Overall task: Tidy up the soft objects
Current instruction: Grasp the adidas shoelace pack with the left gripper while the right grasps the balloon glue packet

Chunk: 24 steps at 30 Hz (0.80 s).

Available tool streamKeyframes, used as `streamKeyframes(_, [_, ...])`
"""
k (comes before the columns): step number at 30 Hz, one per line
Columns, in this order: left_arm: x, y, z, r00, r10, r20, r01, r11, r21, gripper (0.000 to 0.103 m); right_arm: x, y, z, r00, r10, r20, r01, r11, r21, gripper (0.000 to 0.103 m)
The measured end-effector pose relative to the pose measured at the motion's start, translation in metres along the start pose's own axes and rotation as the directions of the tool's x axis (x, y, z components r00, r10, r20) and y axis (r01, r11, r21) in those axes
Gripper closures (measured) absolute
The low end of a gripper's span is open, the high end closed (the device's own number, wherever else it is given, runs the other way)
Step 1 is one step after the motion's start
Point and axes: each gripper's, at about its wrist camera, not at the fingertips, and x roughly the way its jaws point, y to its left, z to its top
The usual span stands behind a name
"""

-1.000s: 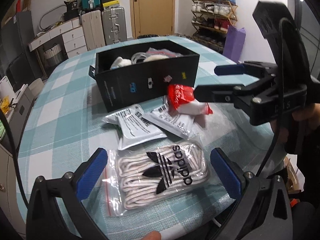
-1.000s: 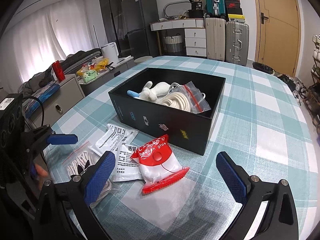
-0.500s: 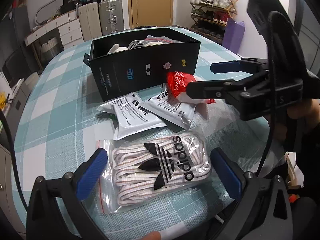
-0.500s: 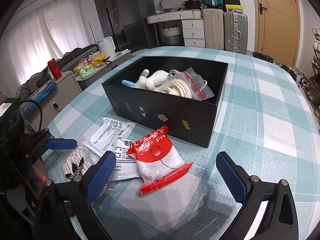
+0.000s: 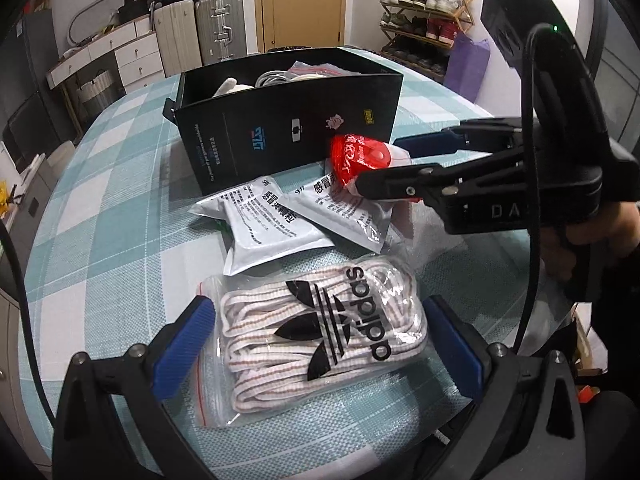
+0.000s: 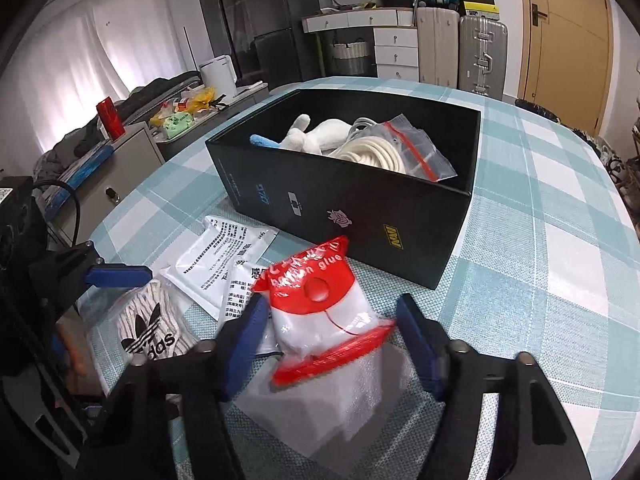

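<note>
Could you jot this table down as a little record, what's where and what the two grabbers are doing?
box: black box, open, holding a white plush toy and bagged cord
red pouch: red and white pouch on the table, between the right gripper jaws
laces: bag of shoelaces between the left gripper jaws
packets: two white packets beside the box
jaws: both open

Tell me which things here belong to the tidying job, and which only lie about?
Job: adidas laces bag, red-white glue pouch, two white sachets, black box.
Lying about: suitcases, shoe rack, white kettle.
</note>
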Motion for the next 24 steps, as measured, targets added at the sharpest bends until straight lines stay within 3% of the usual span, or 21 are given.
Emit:
streamKeyframes(6, [0.001,-0.001,0.000,1.000,0.001,0.006,-0.001,1.000,0.012,0.002,-0.008,0.007,-0.002,1.000,0.016,0.027,-0.015,0.999,-0.051,0.046])
streamKeyframes(14, [-0.008,-0.010,-0.004,1.000,0.006,0.024,-0.008,0.996,0.090,0.013,-0.019,0.013,0.000,0.997,0.036,0.075,-0.031,0.997,-0.077,0.047])
streamKeyframes(24, [-0.022,-0.005,0.000,0.997,-0.046,0.060,0.042,0.996,0.078,0.018,-0.035,0.014,0.003,0.988,0.056,0.144,-0.044,0.995,-0.086,0.047])
